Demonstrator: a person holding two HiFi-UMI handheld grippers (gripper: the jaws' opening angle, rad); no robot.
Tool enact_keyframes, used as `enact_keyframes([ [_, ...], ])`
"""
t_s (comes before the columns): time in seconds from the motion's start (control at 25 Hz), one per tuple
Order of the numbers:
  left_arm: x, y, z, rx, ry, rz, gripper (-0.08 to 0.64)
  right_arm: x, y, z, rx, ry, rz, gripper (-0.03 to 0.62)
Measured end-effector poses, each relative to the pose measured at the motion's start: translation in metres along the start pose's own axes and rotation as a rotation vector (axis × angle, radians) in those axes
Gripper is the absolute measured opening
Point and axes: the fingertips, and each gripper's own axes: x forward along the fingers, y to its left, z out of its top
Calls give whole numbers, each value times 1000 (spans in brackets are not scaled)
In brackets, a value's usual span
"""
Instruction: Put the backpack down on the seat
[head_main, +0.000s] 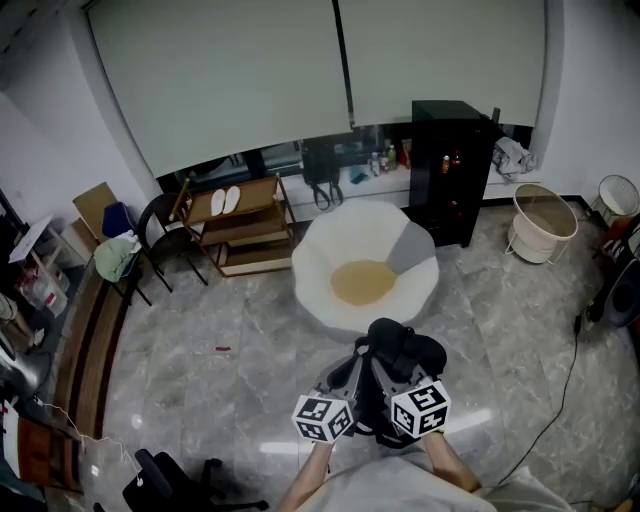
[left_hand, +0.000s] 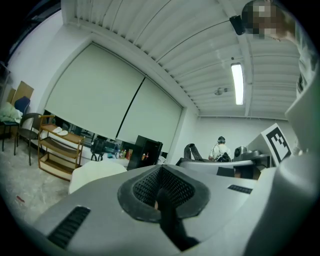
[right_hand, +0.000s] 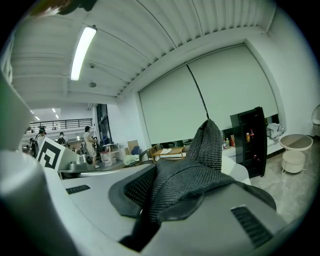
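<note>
A black backpack (head_main: 405, 362) hangs in front of me, just short of the seat (head_main: 365, 272), a white petal-shaped floor chair with a yellow centre. My left gripper (head_main: 337, 393) is shut on a thin black strap (left_hand: 167, 212) of the backpack. My right gripper (head_main: 403, 388) is shut on a black mesh shoulder strap (right_hand: 192, 167), which bunches up over its jaws. Both grippers point level towards the seat. In the left gripper view the white seat (left_hand: 95, 172) shows beyond the jaws. The bag's lower part is hidden behind the grippers.
Behind the seat stand a wooden shelf (head_main: 245, 228) with slippers, a black cabinet (head_main: 450, 172) and a cream basket (head_main: 543, 222). A dark chair (head_main: 165, 225) is at the left. A cable (head_main: 555, 405) runs over the grey marble floor at the right; an office chair base (head_main: 165, 485) is at the bottom left.
</note>
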Motion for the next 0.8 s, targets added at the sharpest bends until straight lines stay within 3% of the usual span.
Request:
enact_keyframes([
  [0.4, 100, 34, 29, 12, -28, 58, 31, 62, -85, 38, -5, 6, 52, 46],
  [0.8, 155, 52, 17, -2, 14, 89, 31, 88, -145, 29, 20, 53, 50, 46],
])
